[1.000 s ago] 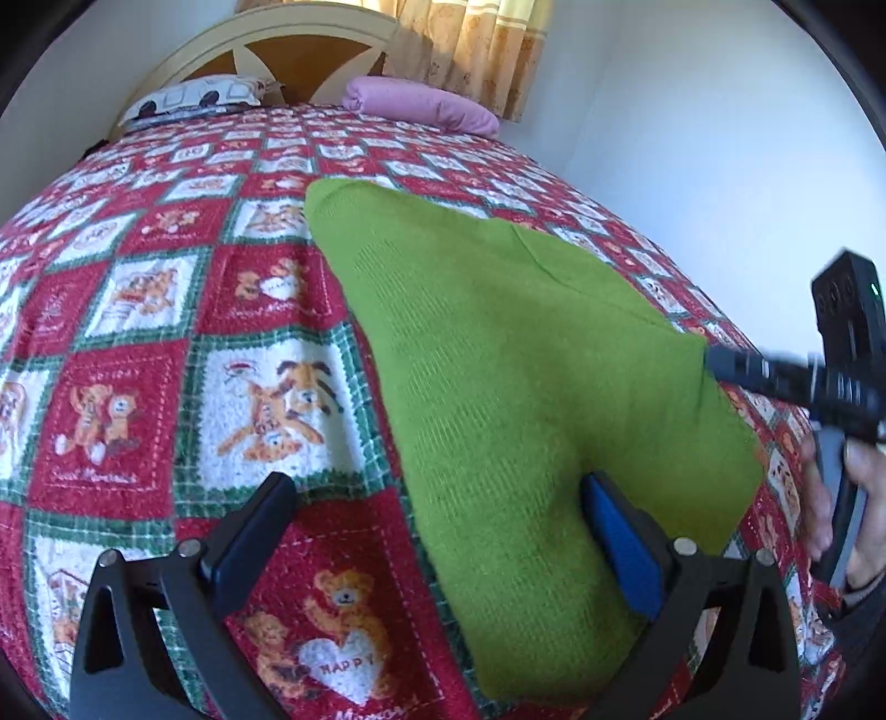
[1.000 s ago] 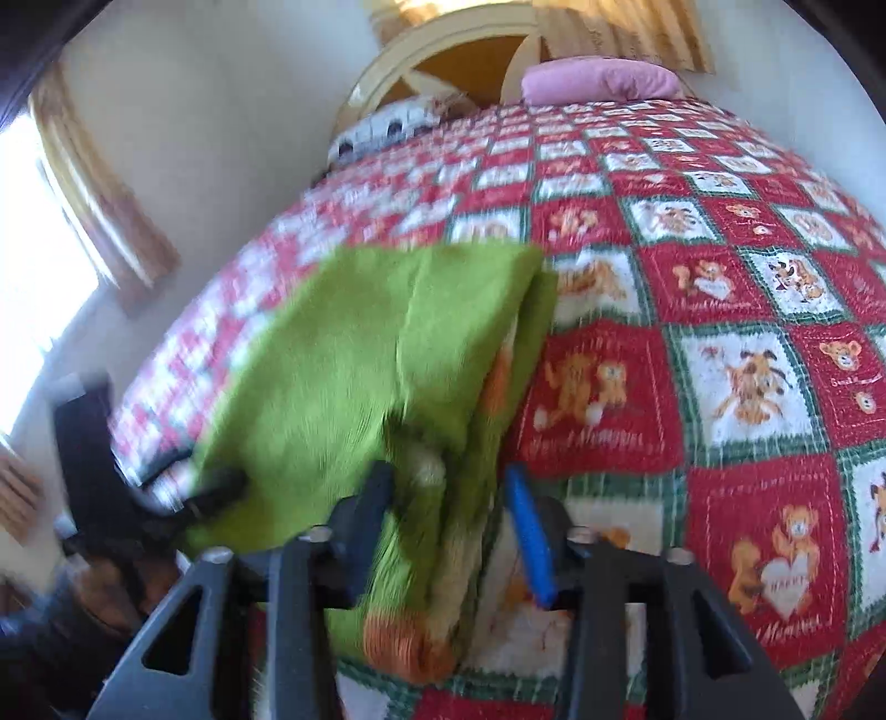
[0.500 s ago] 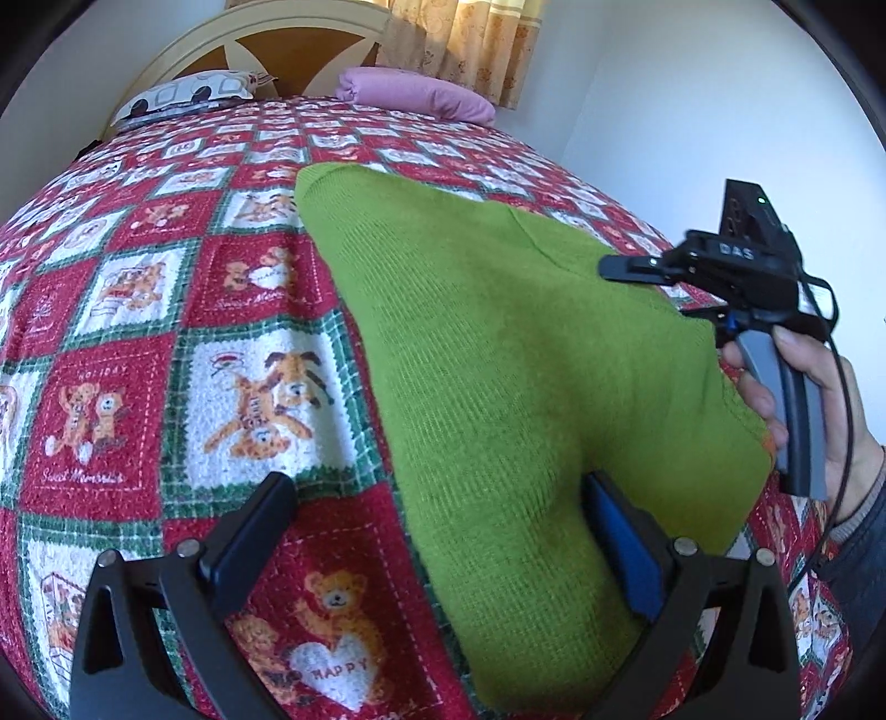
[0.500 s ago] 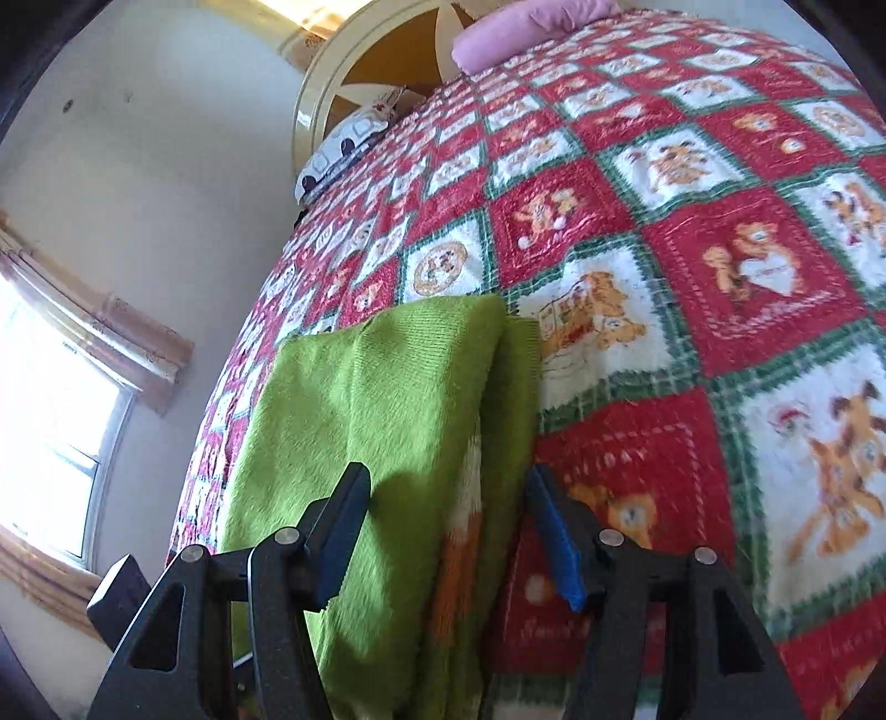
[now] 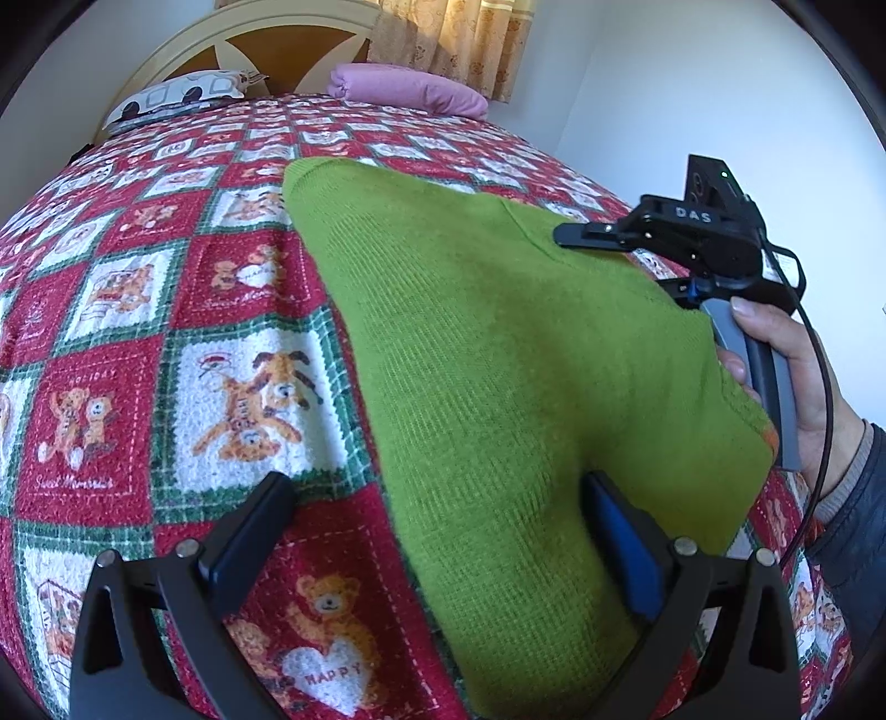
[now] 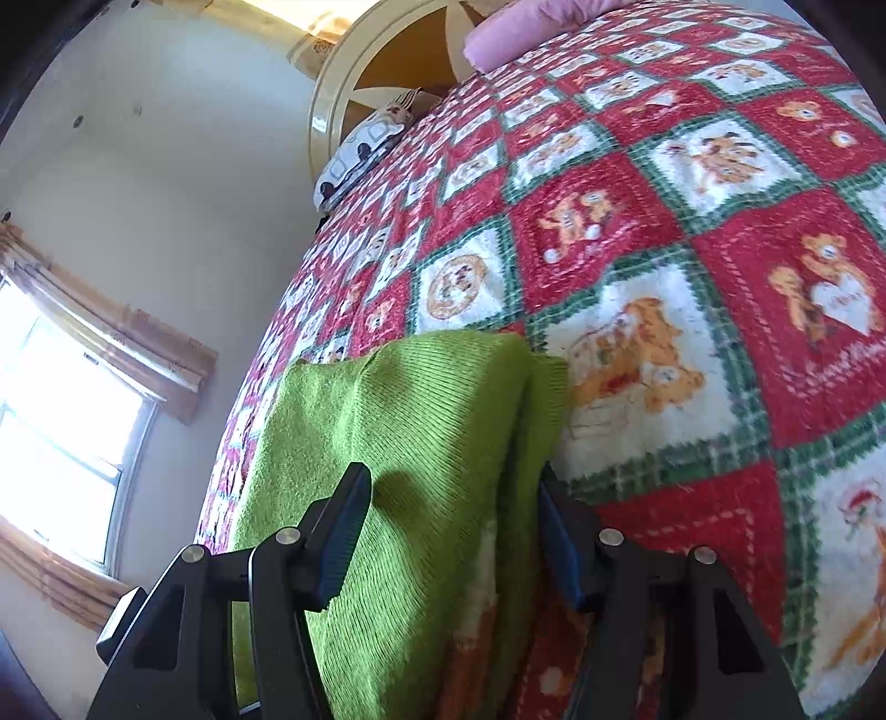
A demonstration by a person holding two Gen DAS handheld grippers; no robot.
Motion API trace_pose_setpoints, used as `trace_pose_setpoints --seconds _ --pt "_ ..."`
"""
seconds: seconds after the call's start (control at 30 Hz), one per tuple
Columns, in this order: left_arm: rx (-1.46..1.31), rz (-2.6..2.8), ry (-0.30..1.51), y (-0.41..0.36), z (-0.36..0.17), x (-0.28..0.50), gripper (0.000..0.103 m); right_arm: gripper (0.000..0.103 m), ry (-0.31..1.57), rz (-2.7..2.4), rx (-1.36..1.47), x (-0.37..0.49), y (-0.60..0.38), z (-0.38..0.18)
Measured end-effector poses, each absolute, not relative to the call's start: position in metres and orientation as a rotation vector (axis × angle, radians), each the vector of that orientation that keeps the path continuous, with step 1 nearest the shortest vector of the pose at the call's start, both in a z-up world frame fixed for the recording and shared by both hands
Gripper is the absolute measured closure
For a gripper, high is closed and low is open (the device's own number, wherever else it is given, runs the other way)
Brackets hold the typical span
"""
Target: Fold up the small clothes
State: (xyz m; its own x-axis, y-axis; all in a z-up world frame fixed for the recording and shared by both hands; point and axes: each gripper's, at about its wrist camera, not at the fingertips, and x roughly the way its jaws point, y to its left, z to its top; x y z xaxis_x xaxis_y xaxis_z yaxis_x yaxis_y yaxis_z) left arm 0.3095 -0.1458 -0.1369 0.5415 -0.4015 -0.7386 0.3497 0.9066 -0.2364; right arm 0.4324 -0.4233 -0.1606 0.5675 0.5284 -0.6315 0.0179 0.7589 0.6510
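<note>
Hidden beneath the folded green knitted garment [image 5: 498, 354]: most of the orange and white pattern, showing only along the near edge in the right wrist view. Cut off by the lower picture edge: the near end of the garment in both views. Hard to tell: whether the blue pad [image 5: 626, 548] of the left gripper [image 5: 437, 531] presses on the knit or merely lies against it. Around: red, white and green teddy-bear patchwork blanket [image 5: 166, 310] covering the bed, cream rounded wooden headboard [image 5: 266, 50] at the far end, pink pillow [image 5: 410, 94] and white patterned pillow [image 5: 183, 97] before it, tan curtains [image 5: 454, 39] behind, bright window [image 6: 61, 432] at the left of the right wrist view. Lying flat on the blanket, the garment, doubled over with a thick layered edge facing the bears. Left gripper wide apart, one finger over the blanket, the other at the garment, nothing clamped. Right gripper [image 6: 454, 526] with jaws closing, straddling the garment's folded edge, pads not visibly pressing on it; seen from the left wrist view held in a hand [image 5: 786, 376] with a dark sleeve, black cable trailing.
</note>
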Motion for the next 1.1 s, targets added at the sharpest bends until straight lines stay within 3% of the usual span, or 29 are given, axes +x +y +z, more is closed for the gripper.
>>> trace_pose_setpoints --seconds 0.2,0.27,0.5,0.53,0.63,0.7,0.87,0.97,1.1 --pt "-0.054 -0.47 0.9 -0.15 -0.138 0.311 0.001 0.059 0.931 0.321 0.663 0.432 -0.424 -0.166" --pt "-0.078 -0.524 0.914 -0.151 -0.139 0.312 0.013 0.062 0.923 0.332 0.665 0.429 -0.425 -0.168" --pt "-0.069 -0.518 0.914 -0.153 -0.138 0.311 0.015 0.063 0.927 0.323 0.644 0.425 -0.425 -0.169" --pt "-0.059 -0.516 0.911 -0.154 -0.137 0.31 0.017 0.063 0.928 0.318 0.641 0.425 -0.423 -0.169" --pt "-0.008 -0.52 0.889 -0.16 -0.129 0.304 0.037 0.068 0.93 0.292 0.598 0.426 -0.416 -0.163" --pt "0.051 -0.489 0.877 -0.166 -0.122 0.299 0.043 0.075 0.92 0.274 0.546 0.423 -0.408 -0.154" --pt "0.117 -0.441 0.848 -0.165 -0.109 0.292 0.064 0.08 0.86 0.263 0.562 0.41 -0.404 -0.132" --pt "0.125 -0.437 0.836 -0.16 -0.099 0.284 0.072 0.081 0.827 0.27 0.556 0.4 -0.398 -0.117" --pt "0.136 -0.445 0.825 -0.153 -0.091 0.273 0.074 0.081 0.806 0.289 0.564 0.39 -0.389 -0.103"
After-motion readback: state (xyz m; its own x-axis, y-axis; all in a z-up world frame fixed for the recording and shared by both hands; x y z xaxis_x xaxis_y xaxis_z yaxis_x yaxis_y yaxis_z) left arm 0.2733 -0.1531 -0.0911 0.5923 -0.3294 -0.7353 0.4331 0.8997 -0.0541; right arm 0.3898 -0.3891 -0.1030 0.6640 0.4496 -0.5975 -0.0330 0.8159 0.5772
